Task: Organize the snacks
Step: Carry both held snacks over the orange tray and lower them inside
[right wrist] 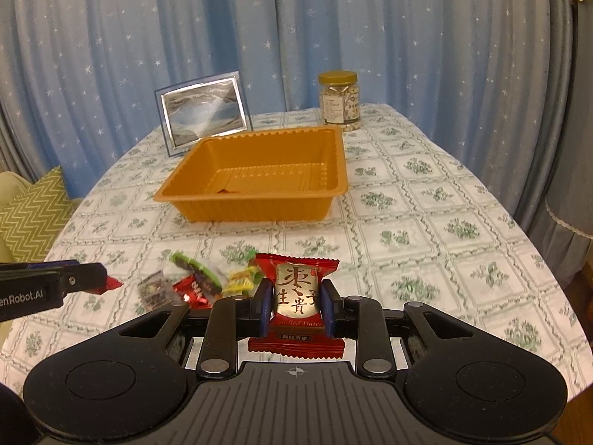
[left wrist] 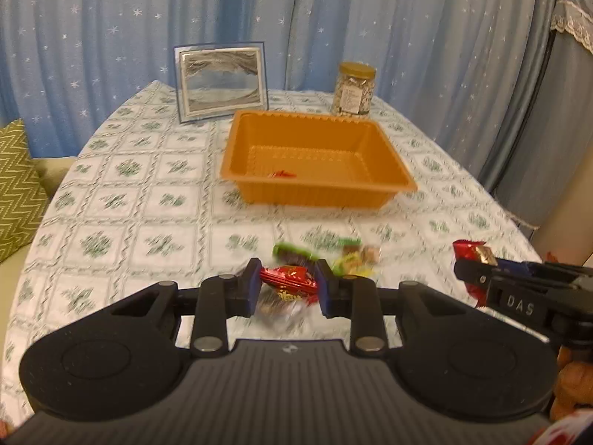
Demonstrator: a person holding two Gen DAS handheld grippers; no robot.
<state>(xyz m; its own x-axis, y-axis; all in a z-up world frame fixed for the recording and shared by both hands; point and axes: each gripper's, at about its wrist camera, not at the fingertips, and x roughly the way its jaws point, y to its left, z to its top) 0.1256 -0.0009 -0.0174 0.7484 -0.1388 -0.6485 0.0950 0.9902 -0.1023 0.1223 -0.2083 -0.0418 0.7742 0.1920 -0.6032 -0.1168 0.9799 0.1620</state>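
Note:
My left gripper (left wrist: 288,282) is shut on a red snack packet (left wrist: 292,278), held just above the table. Beyond it lies a small pile of loose snacks (left wrist: 326,256) in green, yellow and brown wrappers. My right gripper (right wrist: 296,294) is shut on a red candied-date packet (right wrist: 296,285) with gold lettering, standing upright between the blue pads. That gripper also shows at the right of the left wrist view (left wrist: 476,265). The left gripper (right wrist: 98,278) enters the right wrist view from the left, with a red wrapper tip (right wrist: 113,283) poking out. An orange tray (left wrist: 315,194) (right wrist: 255,209) sits farther back, with one small red item (left wrist: 282,174) inside.
A framed picture (left wrist: 222,81) (right wrist: 204,111) and a gold-lidded jar (left wrist: 354,89) (right wrist: 339,100) stand behind the tray. A patterned tablecloth (left wrist: 129,204) covers the rounded table. A green zigzag cushion (left wrist: 15,185) lies off the left edge. Blue starred curtains hang behind.

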